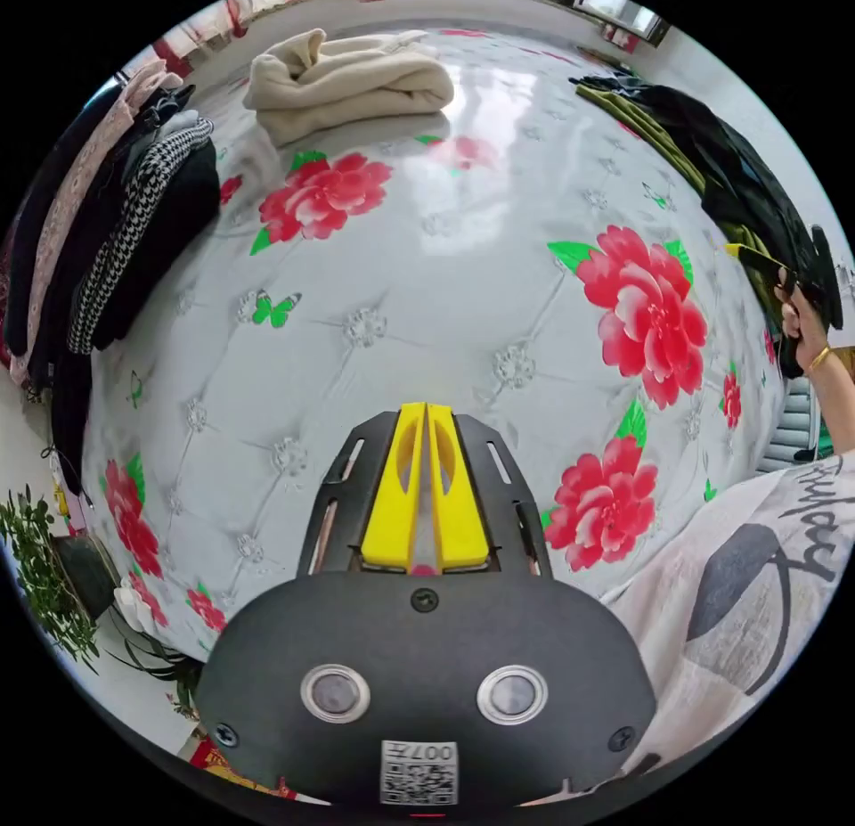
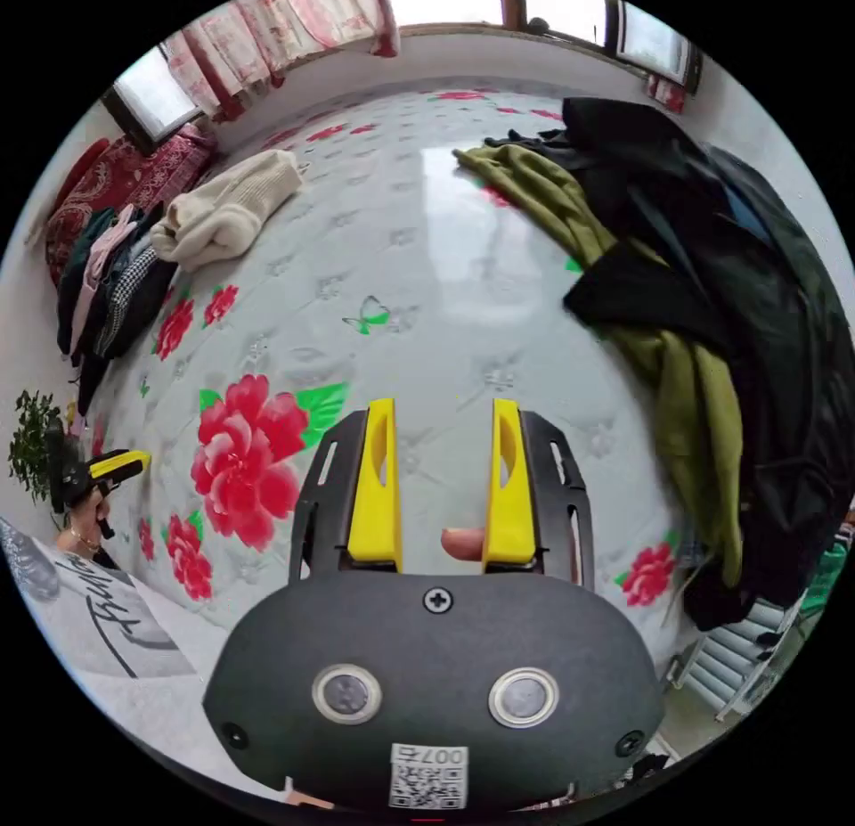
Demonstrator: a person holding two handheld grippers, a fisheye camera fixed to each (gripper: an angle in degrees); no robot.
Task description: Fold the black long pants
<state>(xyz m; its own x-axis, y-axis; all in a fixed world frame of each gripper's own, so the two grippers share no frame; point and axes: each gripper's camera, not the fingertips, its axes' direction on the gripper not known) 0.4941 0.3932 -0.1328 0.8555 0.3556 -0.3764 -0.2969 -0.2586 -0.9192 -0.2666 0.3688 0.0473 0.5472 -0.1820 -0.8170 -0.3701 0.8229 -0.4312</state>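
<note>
Black clothing [image 2: 766,327] lies heaped with an olive green garment [image 2: 686,372] at the bed's right side in the right gripper view; I cannot tell which piece is the long pants. My right gripper [image 2: 443,409] hovers open over the bare bedspread to the left of that heap, nothing between its yellow jaws. The same dark heap [image 1: 712,167] sits far right in the left gripper view. My left gripper [image 1: 426,412] is shut, empty, above the middle of the bed. The other gripper [image 1: 757,260] appears there in a hand by the heap.
The bed has a white quilted cover with red flowers [image 1: 499,265]. A folded cream garment [image 1: 347,77] lies at its far end. A stack of dark and patterned clothes [image 1: 116,229] hangs over the left edge. A plant [image 1: 44,568] stands by the bed. A person's printed shirt [image 1: 757,576] is close.
</note>
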